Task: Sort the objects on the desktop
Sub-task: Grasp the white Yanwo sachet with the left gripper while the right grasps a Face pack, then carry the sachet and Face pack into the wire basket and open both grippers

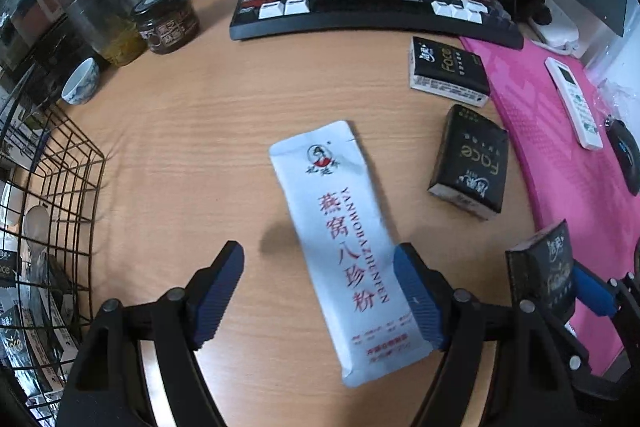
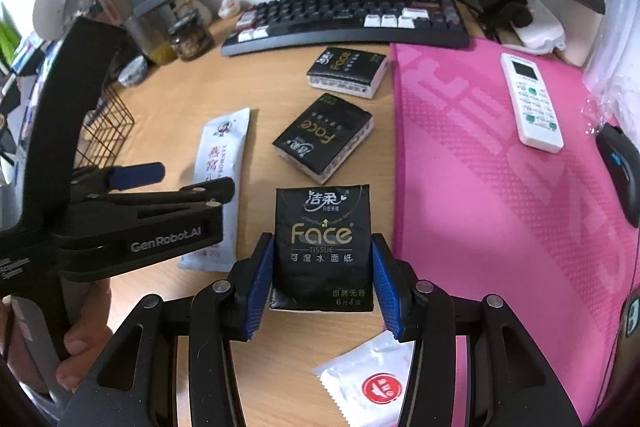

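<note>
Face tissue pack (image 2: 322,247) is clamped between the right gripper's (image 2: 322,281) fingers, near the pink mat's (image 2: 500,187) left edge. White powder sachet (image 1: 348,247) is straddled, untouched, by the left gripper's (image 1: 320,291) wide-spread fingers on the desk (image 1: 200,131).

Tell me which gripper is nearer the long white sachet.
Left. The left gripper hangs open directly over the long white sachet; the right gripper, beside it, grips a black tissue pack.
</note>
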